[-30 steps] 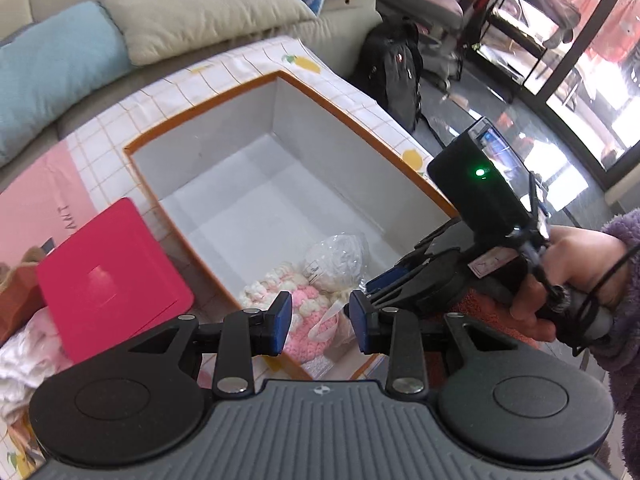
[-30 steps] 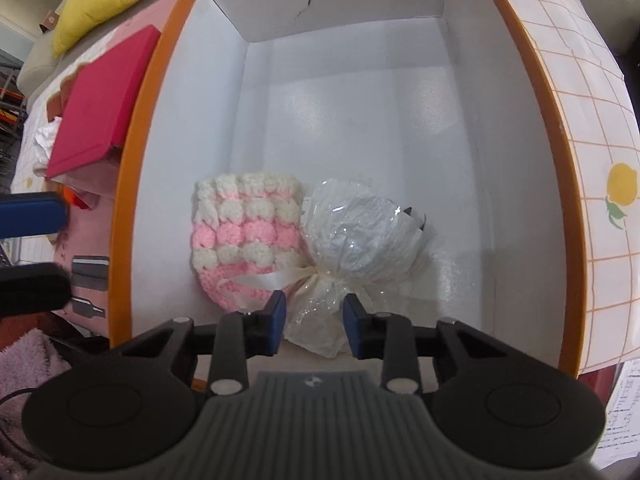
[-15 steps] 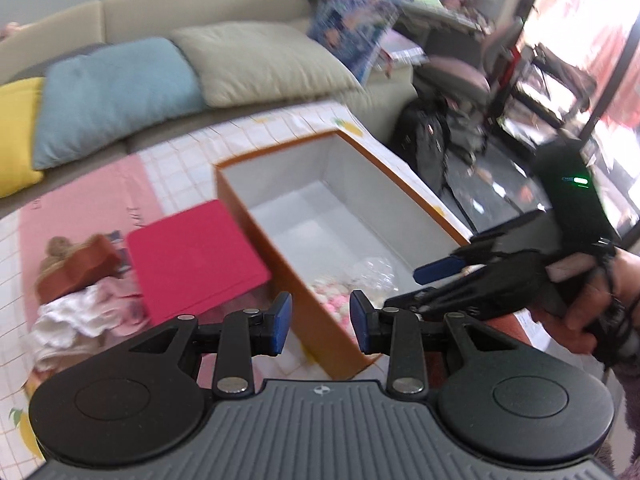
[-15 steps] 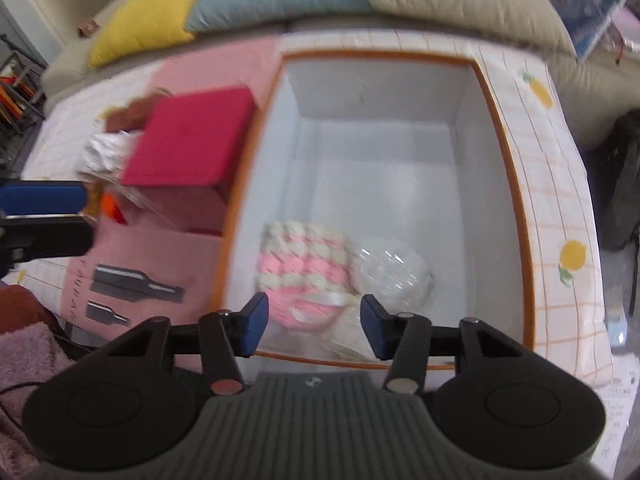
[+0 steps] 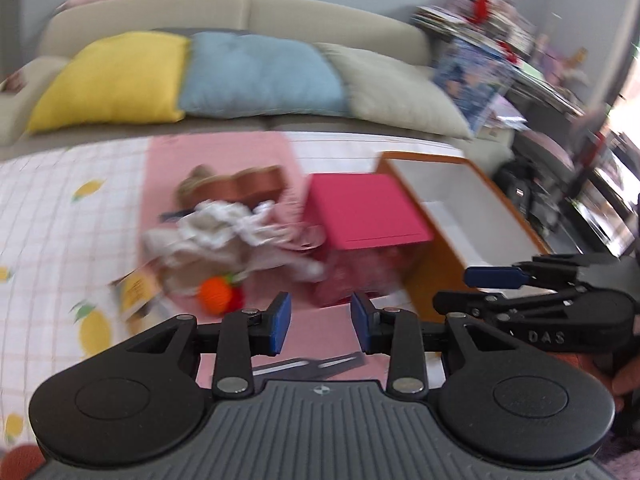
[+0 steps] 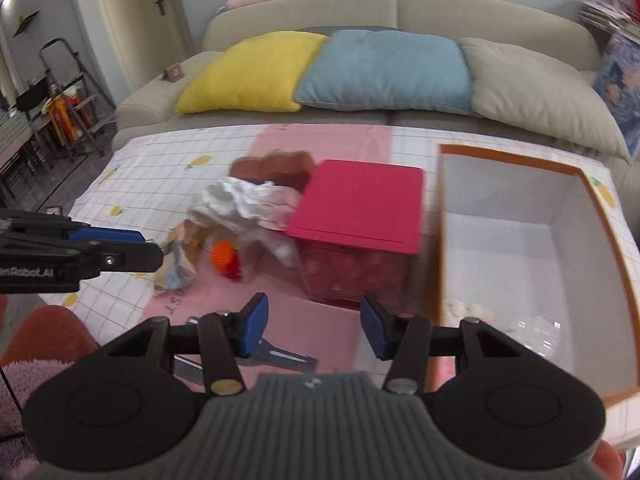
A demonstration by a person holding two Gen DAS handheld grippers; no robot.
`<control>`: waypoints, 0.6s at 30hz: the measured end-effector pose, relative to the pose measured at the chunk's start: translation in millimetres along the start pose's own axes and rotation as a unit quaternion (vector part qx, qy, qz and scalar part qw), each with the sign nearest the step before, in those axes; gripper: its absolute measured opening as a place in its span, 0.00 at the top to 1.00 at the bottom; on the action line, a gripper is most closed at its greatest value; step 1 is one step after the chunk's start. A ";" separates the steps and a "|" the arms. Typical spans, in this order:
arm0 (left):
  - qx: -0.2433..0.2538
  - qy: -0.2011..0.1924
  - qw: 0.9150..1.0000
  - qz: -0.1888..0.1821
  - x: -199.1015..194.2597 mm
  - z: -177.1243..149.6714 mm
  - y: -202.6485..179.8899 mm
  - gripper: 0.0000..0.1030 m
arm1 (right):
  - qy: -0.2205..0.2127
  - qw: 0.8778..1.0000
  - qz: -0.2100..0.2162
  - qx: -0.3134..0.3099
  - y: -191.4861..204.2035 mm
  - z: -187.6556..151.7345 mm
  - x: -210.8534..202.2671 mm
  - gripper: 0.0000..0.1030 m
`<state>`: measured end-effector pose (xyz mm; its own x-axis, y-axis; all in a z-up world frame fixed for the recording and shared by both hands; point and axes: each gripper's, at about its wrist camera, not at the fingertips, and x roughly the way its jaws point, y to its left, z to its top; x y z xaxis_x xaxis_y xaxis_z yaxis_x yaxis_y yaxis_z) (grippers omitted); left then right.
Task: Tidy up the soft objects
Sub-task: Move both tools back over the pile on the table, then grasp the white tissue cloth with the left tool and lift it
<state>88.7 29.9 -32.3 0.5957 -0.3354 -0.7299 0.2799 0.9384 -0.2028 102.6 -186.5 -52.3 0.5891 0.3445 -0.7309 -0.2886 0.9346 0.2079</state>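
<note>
A heap of soft things lies on the pink mat: white cloth, a brown plush and an orange knitted ball. The same cloth and ball appear blurred in the left wrist view. To the right stands the orange-rimmed white box, with a pink-and-white crochet piece and a clear-wrapped bundle in its near corner. My right gripper hovers open and empty before the pink-lidded box. My left gripper is open and empty too, near the ball.
A sofa with yellow, blue and beige cushions runs along the back. The lemon-print tablecloth covers the table. Grey flat shapes lie on the mat under the grippers. Stacked books crowd the right side.
Both grippers drew back out of the white box and swung left toward the heap. The right jaws widened off the wrapped bundle, which stays in the box beside the crochet piece.
</note>
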 end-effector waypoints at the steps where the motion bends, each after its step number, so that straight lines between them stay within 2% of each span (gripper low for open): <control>1: -0.010 -0.001 1.000 0.006 -0.5 -1.3 6.3 0.61 | -0.001 1.000 0.004 -0.008 8.2 -0.1 5.6 0.50; 3: -0.026 -0.003 1.000 0.014 -0.4 -2.2 17.5 0.60 | 0.001 1.000 0.011 -0.025 22.4 2.3 18.5 0.50; 6: -0.038 -0.011 0.999 0.024 -0.7 -3.9 31.7 0.54 | 0.003 0.998 0.013 -0.053 36.8 9.0 35.9 0.50; 11: -0.036 -0.016 0.999 0.031 2.4 -6.9 48.3 0.51 | 0.000 0.996 0.012 -0.089 49.4 24.3 57.6 0.50; 14: -0.008 -0.020 0.999 0.029 7.5 -2.6 47.8 0.48 | -0.002 0.993 0.001 -0.115 53.9 32.8 67.6 0.50; 18: 0.077 -0.032 0.996 0.040 18.0 6.9 39.0 0.45 | -0.008 0.989 -0.007 -0.149 55.3 46.3 76.3 0.50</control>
<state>115.6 60.0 -48.8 0.6657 -0.2691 -0.6960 0.3381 0.9403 -0.0401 166.5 -104.5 -66.5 0.6064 0.3348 -0.7213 -0.4884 0.8726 -0.0055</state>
